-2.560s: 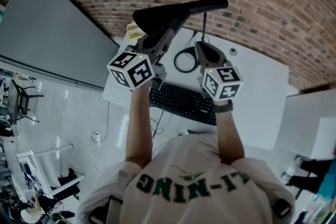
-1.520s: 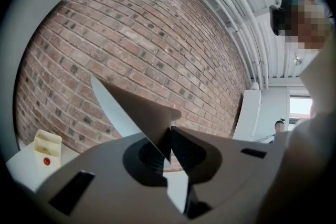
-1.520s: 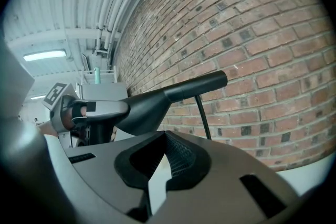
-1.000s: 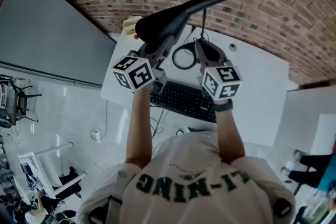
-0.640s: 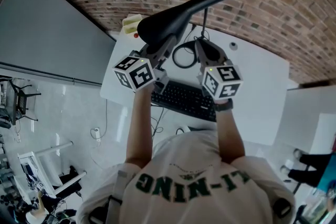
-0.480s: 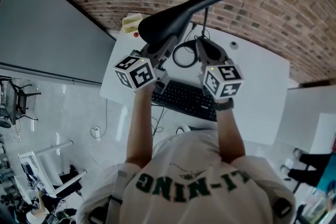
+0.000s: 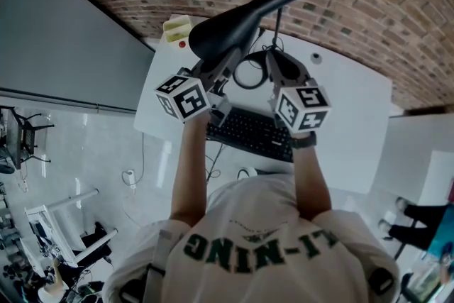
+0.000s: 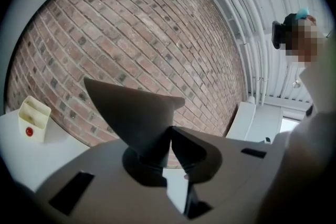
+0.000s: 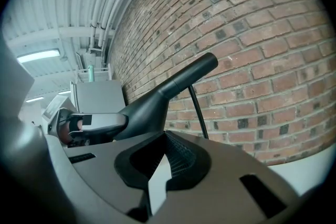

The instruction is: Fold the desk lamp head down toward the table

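Pinching the wide end of the desk lamp head [image 7: 237, 23]: left gripper [image 8: 170, 132], jaws nearly together, pads pressed on the shade's thin edge, which rises between them as a dark cone.

Right gripper [image 9: 166, 153]: jaws pressed together, nothing between them. It hangs just beside the left gripper, at its 3 o'clock in the head view, and is apart from the lamp.

Desk lamp head, position: at 12 o'clock in the head view, raised above the white table [image 7: 340, 117]. Its long axis runs from the broad end at 8 o'clock to the narrow neck at 2 o'clock. In the right gripper view the neck points up toward 1 o'clock against the brick wall [image 9: 262, 34].

Stem [image 7: 277, 28]: thin, dark, dropping from below the neck toward the table.

Other items: black keyboard [image 7: 248, 133] at the near table edge; looped black cable [image 7: 248, 74] beyond it; yellow container [image 7: 176, 28] at 11 o'clock, near the table's far corner.
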Tool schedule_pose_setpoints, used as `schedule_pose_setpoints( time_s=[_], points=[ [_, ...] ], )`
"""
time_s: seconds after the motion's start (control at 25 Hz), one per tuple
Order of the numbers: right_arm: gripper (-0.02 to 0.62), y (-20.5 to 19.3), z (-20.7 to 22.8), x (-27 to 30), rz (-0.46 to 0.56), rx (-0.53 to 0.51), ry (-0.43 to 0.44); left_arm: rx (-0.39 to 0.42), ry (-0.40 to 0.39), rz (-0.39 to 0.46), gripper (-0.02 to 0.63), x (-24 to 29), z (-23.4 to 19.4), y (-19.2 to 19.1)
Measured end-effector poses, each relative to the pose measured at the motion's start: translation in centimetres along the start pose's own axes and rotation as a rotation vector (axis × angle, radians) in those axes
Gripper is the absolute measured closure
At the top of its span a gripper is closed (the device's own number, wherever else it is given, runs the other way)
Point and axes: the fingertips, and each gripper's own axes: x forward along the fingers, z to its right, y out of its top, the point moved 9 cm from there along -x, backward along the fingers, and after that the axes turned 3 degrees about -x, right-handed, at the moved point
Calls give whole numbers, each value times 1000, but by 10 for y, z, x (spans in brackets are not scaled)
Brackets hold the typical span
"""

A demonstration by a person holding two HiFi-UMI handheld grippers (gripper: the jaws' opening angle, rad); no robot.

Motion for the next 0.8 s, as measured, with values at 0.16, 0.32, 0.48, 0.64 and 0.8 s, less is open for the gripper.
schedule_pose_setpoints(
  time_s=[0.16, 0.32, 0.48, 0.64, 0.8],
  points=[
    [597, -1, 1, 0, -3, 8, -3, -22, -14, 6, 586, 1, -3, -4],
    [597, -5, 3, 1, -7, 16, -4, -42, -26, 12, 587, 2, -5, -7],
    [597, -5, 4, 1, -9, 16, -8, -56, -36, 16, 586, 3, -7, -10],
    [597, -6, 5, 0, -10, 21, -11, -79, -49, 23, 587, 5, -9, -13],
    [597, -7, 8, -1, -10, 25, -14, -99, -62, 31, 586, 7, -12, -17]
  ],
)
